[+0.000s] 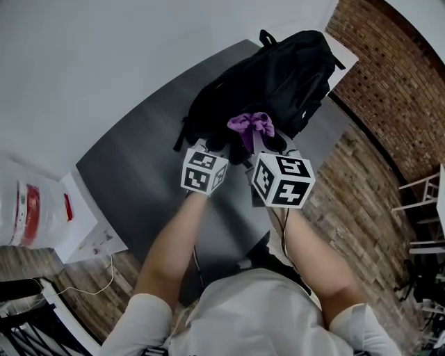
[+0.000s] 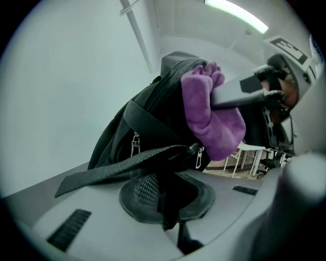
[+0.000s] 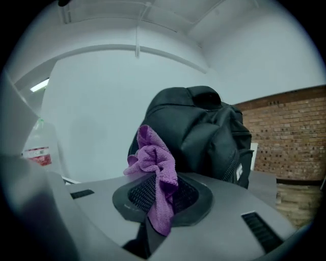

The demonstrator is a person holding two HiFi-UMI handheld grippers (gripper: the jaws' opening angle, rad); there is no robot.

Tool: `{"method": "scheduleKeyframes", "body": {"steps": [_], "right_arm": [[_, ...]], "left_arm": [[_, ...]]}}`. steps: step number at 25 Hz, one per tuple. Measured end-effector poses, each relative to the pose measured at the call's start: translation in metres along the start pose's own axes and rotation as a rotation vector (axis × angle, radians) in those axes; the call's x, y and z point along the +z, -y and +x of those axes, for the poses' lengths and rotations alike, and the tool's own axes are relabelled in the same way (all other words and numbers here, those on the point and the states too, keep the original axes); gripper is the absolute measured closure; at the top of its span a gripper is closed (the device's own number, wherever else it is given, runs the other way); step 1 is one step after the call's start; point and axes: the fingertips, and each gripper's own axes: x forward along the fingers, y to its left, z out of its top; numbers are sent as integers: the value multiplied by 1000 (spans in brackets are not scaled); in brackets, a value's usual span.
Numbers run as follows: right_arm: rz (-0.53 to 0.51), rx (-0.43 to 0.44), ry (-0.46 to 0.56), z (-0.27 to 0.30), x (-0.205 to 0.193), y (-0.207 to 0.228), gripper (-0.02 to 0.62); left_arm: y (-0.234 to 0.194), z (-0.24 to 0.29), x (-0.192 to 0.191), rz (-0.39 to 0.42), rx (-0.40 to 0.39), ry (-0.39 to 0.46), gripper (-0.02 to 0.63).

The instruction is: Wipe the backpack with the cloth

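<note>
Head view: the grey table point(image 1: 132, 174) carries the black backpack point(image 1: 278, 76), which lies just ahead of me. My left gripper point(image 1: 211, 146) is clamped on a strap point(image 2: 127, 164), I judge to steady the bag. My right gripper point(image 1: 263, 142) pinches the purple cloth point(image 1: 252, 125), bunched close against the backpack's near side, ready for wiping.

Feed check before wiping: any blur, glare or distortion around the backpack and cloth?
Head view: sharp, fisheye curves the grey table edge; black fabric backpack shows little detail. Left gripper view: purple microfibre cloth sharp, bright ceiling strip light top right. Right gripper view: dark round vignette, cloth and backpack clear.
</note>
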Motion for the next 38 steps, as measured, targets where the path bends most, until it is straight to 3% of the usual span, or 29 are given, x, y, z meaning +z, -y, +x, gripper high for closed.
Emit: {"method": "scheduleKeyframes", "body": {"steps": [4,22,29,33,38], "right_arm": [[47,-42,-34,0,-11,15,540],[-159,-231,-102,-50,-42,69,540],[-103,-316,-157,-74,-70,99,540],[-66,-262,-207,-72,-97,83,540],[-78,-85,-247,-44,-116,11,540]], "left_arm": [[0,2,0,-1,-4,2,595],[6,-8,0,27,-61,22,588],[-7,-40,-13,-5,-50,41,586],[-11,-58,-25,-45,-35,47,586],[-16,-80,-41,-88,-22,41,586]]}}
